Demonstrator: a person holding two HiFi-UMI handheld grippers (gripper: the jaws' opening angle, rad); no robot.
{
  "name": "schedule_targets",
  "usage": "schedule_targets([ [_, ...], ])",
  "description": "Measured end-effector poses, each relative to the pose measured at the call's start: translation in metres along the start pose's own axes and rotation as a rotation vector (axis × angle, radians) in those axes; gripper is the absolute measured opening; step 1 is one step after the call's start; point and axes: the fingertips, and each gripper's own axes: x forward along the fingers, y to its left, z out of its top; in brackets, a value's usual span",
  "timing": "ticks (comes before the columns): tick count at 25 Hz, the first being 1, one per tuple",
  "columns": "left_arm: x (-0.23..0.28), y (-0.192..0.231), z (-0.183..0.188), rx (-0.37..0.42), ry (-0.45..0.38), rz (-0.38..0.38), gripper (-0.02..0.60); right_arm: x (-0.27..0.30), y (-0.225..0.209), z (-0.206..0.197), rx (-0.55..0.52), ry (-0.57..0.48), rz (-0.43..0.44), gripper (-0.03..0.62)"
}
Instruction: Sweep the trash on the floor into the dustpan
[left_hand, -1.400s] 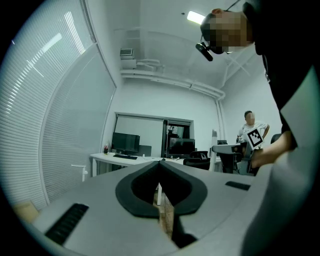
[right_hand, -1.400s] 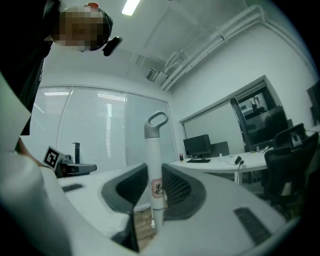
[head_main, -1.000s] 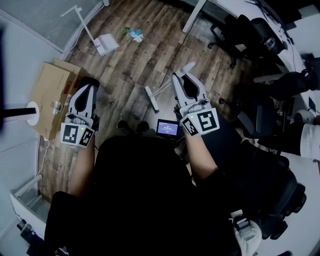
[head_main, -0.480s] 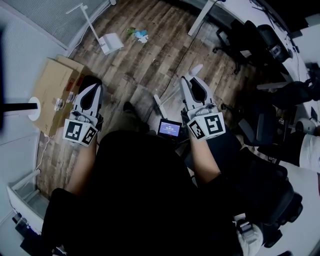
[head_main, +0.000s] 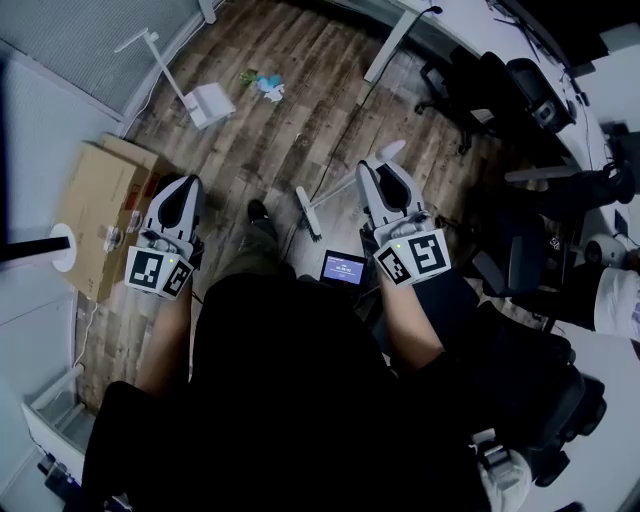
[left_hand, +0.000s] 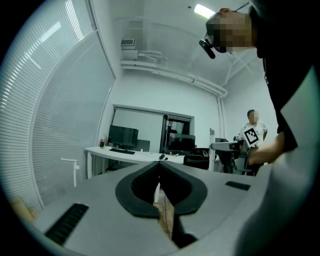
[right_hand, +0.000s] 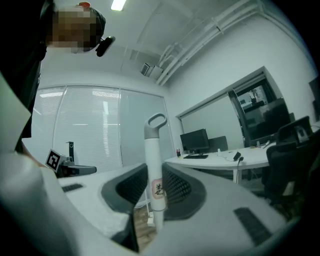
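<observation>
right gripper is clamped on the broom. its white handle stands upright between the two jaws, with the grey hanging loop poking up above them and a small label right where the pads squeeze. left gripper is pinched fully together with nothing in it, just a sliver of floor visible behind the black pads.

from the head view both are held out in front of the person at about the same level, left gripper over the edge of a cardboard box and right gripper over open floor. the broom runs down and to the left from the right gripper, and its head sits low by the wood floor, between the two grippers and just ahead of the person's shoe. can't tell if the bristles actually touch the floor.

the trash, a little clump of green, blue and white bits, lies well ahead of the broom head. the white dustpan sits just to its left, its long handle leaning off toward the wall. nothing is in the pan that i can see.

there's also a small lit screen down near the person's waist, and black office chairs off to the right by the desks.
</observation>
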Motion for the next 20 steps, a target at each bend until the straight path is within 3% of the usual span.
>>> schedule_targets([
  [7,0.051,0.053,0.010,-0.027,-0.017,-0.007,-0.011,0.064,-0.029,0.011,0.067,-0.011,-0.002,0.097],
  [20,0.135,0.176,0.028,-0.054,-0.031,0.004,-0.011,0.224,-0.084,0.034,0.044,-0.001,-0.032,0.097],
])
